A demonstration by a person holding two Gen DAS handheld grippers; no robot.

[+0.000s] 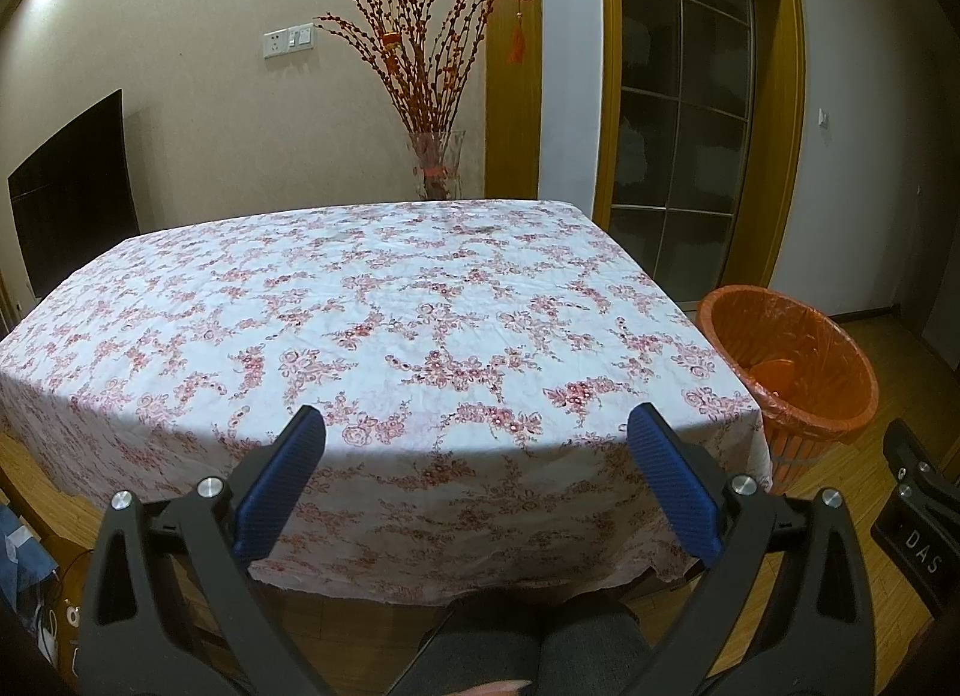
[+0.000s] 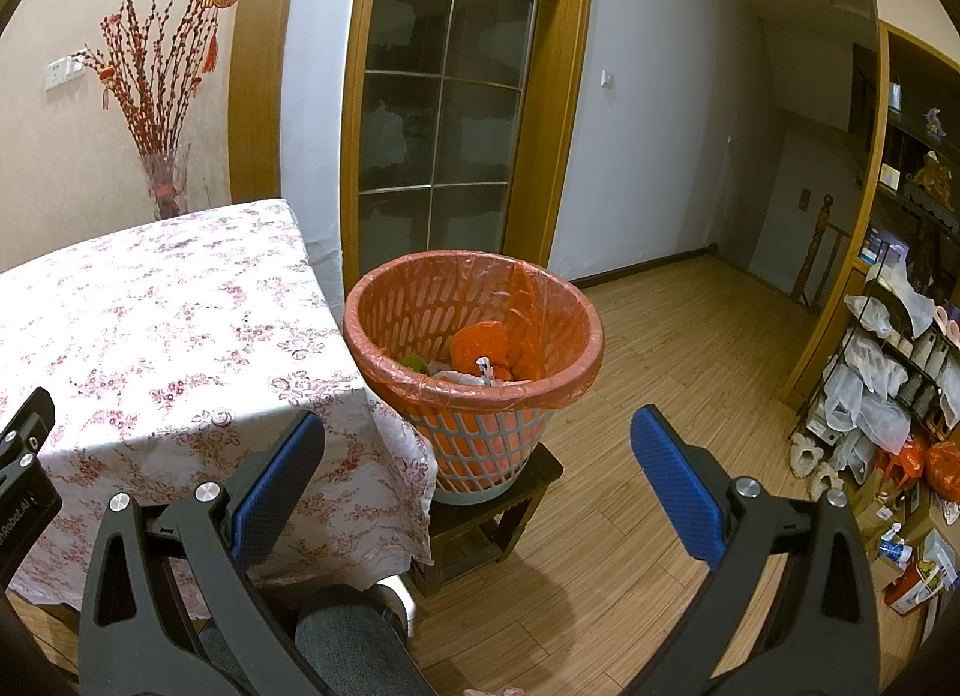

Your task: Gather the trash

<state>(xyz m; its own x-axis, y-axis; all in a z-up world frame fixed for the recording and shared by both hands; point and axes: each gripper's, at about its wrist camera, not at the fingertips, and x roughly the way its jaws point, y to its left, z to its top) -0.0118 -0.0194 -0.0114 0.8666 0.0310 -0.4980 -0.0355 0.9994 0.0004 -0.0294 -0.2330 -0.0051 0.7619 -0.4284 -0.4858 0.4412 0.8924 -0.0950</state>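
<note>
The table (image 1: 384, 300) is covered by a white cloth with a pink-red flower print (image 2: 156, 312), pretty wrinkled, hanging down over the near edge and the right edge. Nothing I can make out sitting on it, just a small dark smudge near the far edge, can't tell what that is. Off the table's near right corner there's a small dark wooden stool (image 2: 492, 516) on the wood plank floor (image 2: 660, 336), and on the stool stands a slotted bin with an orange bag liner (image 2: 474, 354), right beside the cloth's hanging corner.
</note>
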